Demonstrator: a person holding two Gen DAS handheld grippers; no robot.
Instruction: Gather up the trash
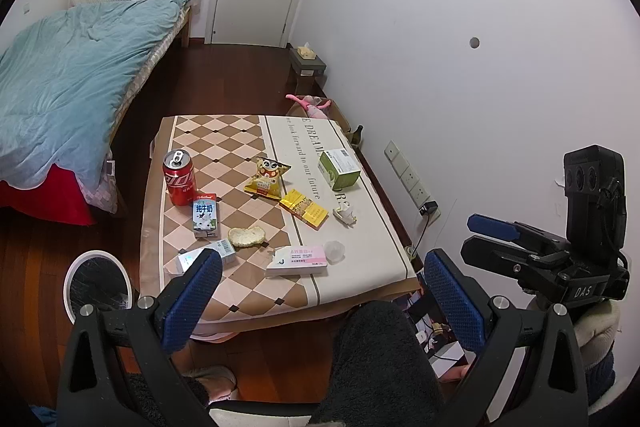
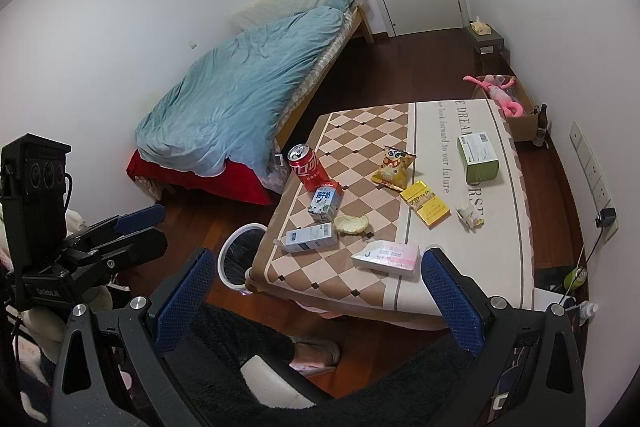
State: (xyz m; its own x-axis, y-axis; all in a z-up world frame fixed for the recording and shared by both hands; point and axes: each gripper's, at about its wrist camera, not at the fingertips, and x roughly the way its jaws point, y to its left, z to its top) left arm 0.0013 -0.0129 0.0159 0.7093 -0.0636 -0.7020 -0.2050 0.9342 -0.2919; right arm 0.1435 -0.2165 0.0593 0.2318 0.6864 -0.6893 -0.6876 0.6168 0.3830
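Left wrist view shows the left gripper (image 1: 322, 301) with jaws wide apart and empty, held above the person's knee before the low table (image 1: 360, 259). On the table lie a red cola can (image 1: 179, 177), milk carton (image 1: 205, 215), snack bag (image 1: 267, 177) and tissue pack (image 1: 298, 261). Beside the table stands a white trash bin (image 1: 97, 285). The right gripper (image 2: 314, 297) is also wide and empty.

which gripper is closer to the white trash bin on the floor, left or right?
Left. The left gripper hovers at the table's near-left corner, just right of the trash bin. The right gripper sits further right, with the left gripper between it and the bin.
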